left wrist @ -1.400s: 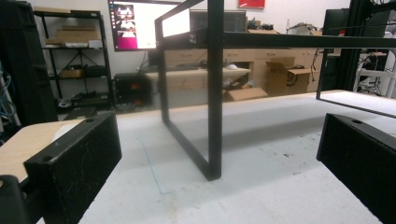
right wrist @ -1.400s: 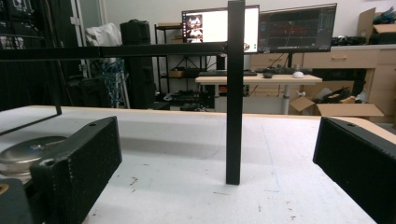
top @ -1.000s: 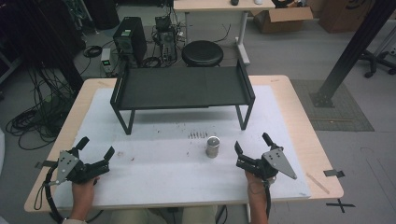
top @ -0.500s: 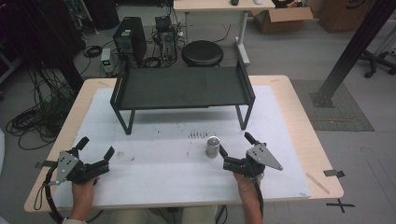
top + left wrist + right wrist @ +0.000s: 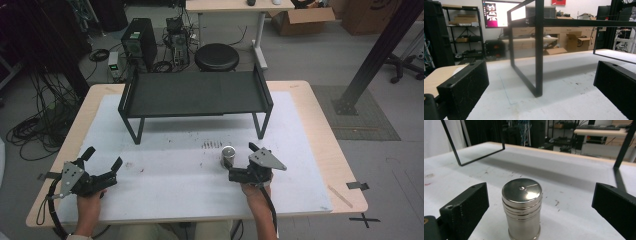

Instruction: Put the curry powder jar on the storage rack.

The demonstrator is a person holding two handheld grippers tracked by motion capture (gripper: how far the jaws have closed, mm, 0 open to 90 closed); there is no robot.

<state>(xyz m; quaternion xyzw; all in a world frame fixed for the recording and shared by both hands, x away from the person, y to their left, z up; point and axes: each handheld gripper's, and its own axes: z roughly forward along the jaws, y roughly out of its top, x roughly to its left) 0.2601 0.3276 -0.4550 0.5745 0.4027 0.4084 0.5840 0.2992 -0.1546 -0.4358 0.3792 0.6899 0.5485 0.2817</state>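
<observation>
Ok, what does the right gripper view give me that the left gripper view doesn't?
Right gripper view: the metal shaker standing upright between the open jaws of the right gripper, touching neither. Left gripper view: a leg of the black rack ahead of the open left gripper, and a lit monitor. Both: the white table cover.

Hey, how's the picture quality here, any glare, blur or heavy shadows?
Right gripper view: the metal shaker is sharp, with a bright glare spot on its lid; the background is soft. Left gripper view: the lit monitor is washed out. High view: even light, with a soft shadow under the black rack.
</observation>
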